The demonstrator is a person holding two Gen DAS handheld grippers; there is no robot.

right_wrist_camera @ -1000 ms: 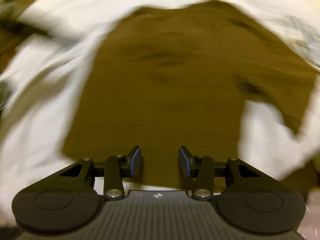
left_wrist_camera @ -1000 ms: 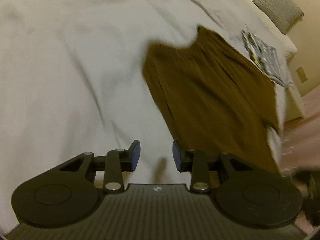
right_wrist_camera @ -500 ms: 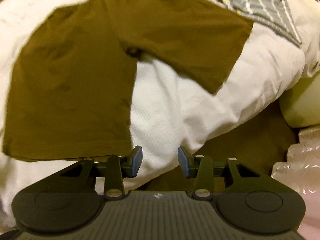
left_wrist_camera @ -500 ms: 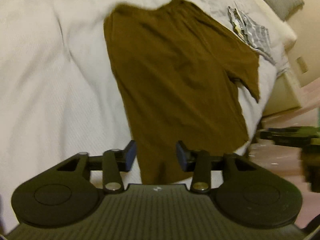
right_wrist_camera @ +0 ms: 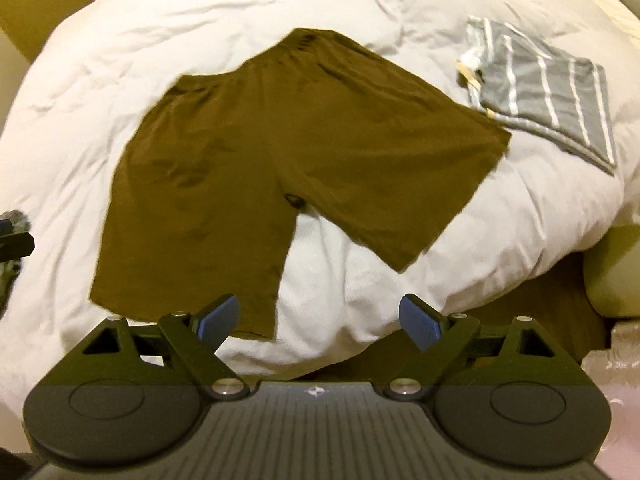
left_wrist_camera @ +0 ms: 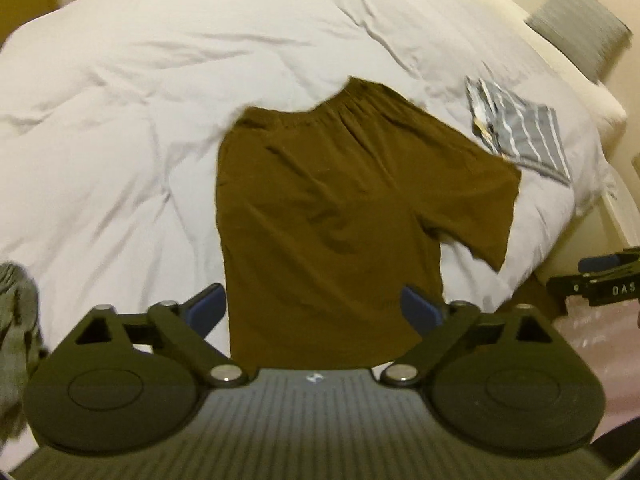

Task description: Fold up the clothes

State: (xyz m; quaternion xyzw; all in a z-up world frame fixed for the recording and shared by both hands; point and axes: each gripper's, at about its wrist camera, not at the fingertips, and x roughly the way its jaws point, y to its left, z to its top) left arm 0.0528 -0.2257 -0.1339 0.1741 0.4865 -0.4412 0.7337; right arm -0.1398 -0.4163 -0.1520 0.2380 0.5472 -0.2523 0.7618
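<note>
A pair of brown shorts lies spread flat on the white bed, waistband far, two legs toward me. My left gripper hovers open above the hem of the left leg, holding nothing. My right gripper is open too, above the bed's near edge between the two leg hems, empty. The right gripper also shows at the right edge of the left wrist view.
A folded grey striped garment lies on the bed right of the shorts. A grey pillow rests at the far right. A grey cloth hangs at the left edge. The bed drops off at the right toward the floor.
Both grippers pulled back and up from the shorts, and their fingers spread much wider. The shorts now lie flat and whole in both views.
</note>
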